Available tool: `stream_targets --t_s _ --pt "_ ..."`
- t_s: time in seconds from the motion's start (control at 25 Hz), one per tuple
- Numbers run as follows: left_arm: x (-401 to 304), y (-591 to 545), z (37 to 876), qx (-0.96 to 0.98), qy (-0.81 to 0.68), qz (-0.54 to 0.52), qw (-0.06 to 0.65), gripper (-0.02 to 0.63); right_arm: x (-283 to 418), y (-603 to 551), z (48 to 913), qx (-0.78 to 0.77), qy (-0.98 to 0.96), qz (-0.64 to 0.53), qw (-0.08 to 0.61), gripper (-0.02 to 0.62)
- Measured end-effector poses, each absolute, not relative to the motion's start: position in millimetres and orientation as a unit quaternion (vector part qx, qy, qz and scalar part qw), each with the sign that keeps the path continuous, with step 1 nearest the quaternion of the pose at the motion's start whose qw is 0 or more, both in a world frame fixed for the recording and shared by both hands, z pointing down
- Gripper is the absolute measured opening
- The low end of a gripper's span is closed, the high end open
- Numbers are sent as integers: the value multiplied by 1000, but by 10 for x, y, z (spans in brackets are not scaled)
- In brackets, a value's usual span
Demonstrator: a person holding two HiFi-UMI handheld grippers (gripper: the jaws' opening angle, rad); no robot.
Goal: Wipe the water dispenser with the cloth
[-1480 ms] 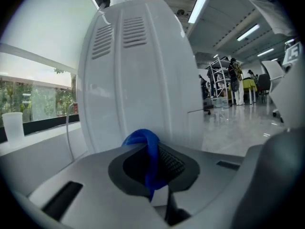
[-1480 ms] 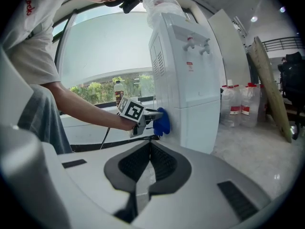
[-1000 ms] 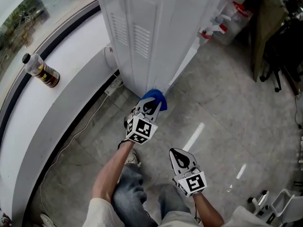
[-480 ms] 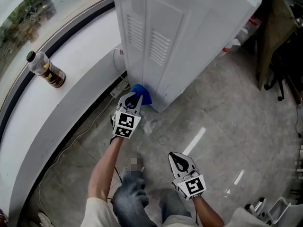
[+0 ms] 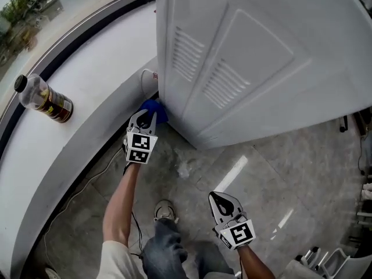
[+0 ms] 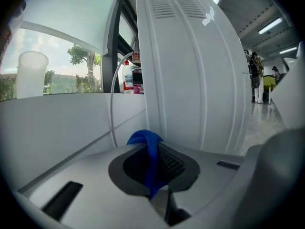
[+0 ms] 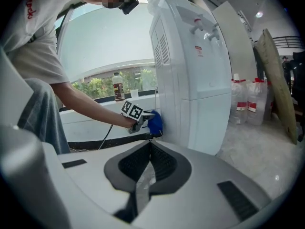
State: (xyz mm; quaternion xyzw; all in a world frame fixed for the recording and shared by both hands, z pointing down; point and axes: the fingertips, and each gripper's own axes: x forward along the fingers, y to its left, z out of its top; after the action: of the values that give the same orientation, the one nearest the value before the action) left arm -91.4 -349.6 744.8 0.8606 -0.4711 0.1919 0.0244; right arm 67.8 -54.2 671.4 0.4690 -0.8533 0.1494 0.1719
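Two tongs: left tongs (image 5: pixel 145 118) clamp the blue cloth (image 5: pixel 154 108), pressed low on the water dispenser (image 5: pixel 250 68) just ahead; right tongs (image 5: pixel 223 202) closed, empty, well behind. Firm pressure and overlapping strokes should serve best.

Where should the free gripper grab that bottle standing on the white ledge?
The bottle stands upright on the ledge, window behind it, so probably clamp its round labelled body below the cap, coming level from the room side. The right gripper, shut and empty, must open first.
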Motion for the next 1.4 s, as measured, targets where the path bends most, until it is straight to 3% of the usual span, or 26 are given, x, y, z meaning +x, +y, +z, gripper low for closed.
stream_targets --t_s 0.36,1.04,1.4 --pt "-615 -3447 7509 876 -444 187 11 37 623 -489 6808 460 -854 159 185 15" --pt "834 -1960 7427 918 -347 191 -27 37 1151 411 6608 472 -855 131 170 15" --pt "879 -1782 7345 917 -350 189 -31 37 1190 599 6578 472 -858 124 159 15"
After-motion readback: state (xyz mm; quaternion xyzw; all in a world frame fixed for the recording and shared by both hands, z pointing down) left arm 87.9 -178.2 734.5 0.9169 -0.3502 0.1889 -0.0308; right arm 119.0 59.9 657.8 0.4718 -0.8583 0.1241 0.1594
